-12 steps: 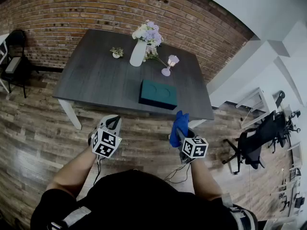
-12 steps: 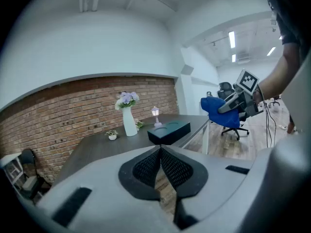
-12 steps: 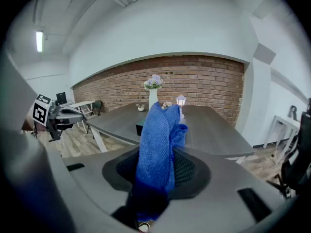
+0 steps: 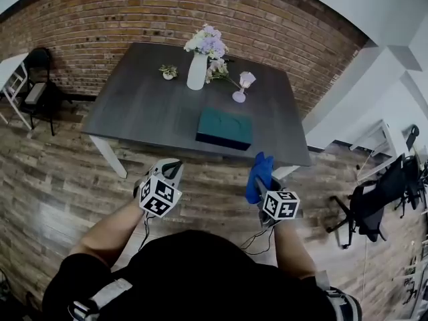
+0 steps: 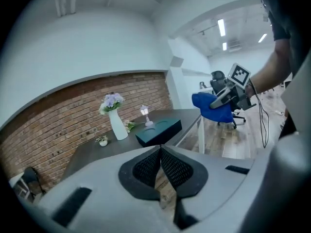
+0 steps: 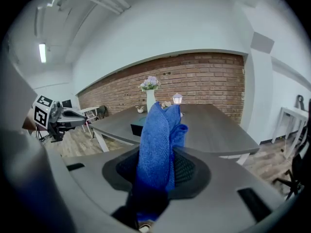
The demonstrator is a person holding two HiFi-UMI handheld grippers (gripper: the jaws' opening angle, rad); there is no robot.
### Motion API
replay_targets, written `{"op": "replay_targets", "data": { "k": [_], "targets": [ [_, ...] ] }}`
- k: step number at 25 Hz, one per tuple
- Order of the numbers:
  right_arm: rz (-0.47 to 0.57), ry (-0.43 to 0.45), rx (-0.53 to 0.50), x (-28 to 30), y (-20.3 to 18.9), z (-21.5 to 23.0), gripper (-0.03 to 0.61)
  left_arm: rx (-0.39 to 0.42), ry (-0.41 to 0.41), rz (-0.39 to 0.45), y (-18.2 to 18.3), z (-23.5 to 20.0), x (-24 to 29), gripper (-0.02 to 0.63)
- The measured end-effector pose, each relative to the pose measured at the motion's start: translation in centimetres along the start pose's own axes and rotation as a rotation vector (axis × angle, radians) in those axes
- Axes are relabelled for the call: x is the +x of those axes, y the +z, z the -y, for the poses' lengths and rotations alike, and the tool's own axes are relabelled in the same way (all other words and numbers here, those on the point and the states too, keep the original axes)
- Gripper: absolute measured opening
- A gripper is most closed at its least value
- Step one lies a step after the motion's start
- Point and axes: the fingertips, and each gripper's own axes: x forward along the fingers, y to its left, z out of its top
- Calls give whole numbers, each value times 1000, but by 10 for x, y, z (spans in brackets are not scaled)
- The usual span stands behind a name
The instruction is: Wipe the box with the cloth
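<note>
Cloth point(image 4: 259, 174), blue and bunched, stands up out of your right gripper point(image 4: 262, 181); its jaws are clamped on the lower folds, and the loose top rises above the tips. Your left gripper point(image 4: 171, 169) carries nothing; its jaws meet at the tips.

Both grippers hang over the wood floor point(image 4: 67, 179), short of the near edge of the bench point(image 4: 144, 109) and apart from each other; neither touches the bench.

Box point(image 4: 225, 128), dark green and flat, lies on the bench close to that near edge, right of the middle; its long front side runs roughly along the edge, and your right gripper is the nearer one to it.

To the left of the box the bench top is bare out to the left corner; behind the box, along the far side, stand a white vase point(image 4: 196, 71) of flowers, a small lantern point(image 4: 241, 85) and a little potted plant point(image 4: 168, 71), all well apart from the box.

The far edge of the bench runs near the brick wall point(image 4: 120, 19); a black chair point(image 4: 37, 85) stands off its left end, and an office chair point(image 4: 374, 202) well off to the right.
</note>
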Motion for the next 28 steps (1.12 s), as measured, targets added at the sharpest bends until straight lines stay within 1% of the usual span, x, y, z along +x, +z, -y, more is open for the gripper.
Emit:
{"op": "replay_targets", "data": {
  "k": [1,3,7,10,11,13,15,18,21,23,25,28],
  "targets": [
    [2,5,14,0,-1,3,140,6,-6,-13,-1,6,2,11],
    [-3,18,34,1,-6,9,141,-8,-14,-44,-9,16,5,11],
    [-41,59,11,0,-21,15,141,-56,-25,-145,-40,37,15,11],
    [-78,88,8,-1,-36,20,141,-149,-21,-232,-75,53,19,11],
    [-91,97,8,-2,-41,23,141,-187,-12,-250,-84,58,19,11],
    [-111,115,8,0,-49,28,141,-241,12,-260,-94,65,19,11],
    [-123,133,9,5,-52,31,141,-270,27,-243,-93,68,19,11],
    [-132,172,12,16,-49,24,141,-302,32,-184,-76,66,19,11],
    [-119,231,-14,41,-29,-1,141,-345,73,-113,-56,35,21,11],
    [-111,275,-50,59,-12,-26,141,-367,99,-69,-46,12,26,11],
    [-106,321,-104,76,6,-52,141,-380,108,-28,-37,-6,33,11],
    [-116,393,-206,104,36,-87,141,-414,110,2,-34,-29,50,11]
  ]
}}
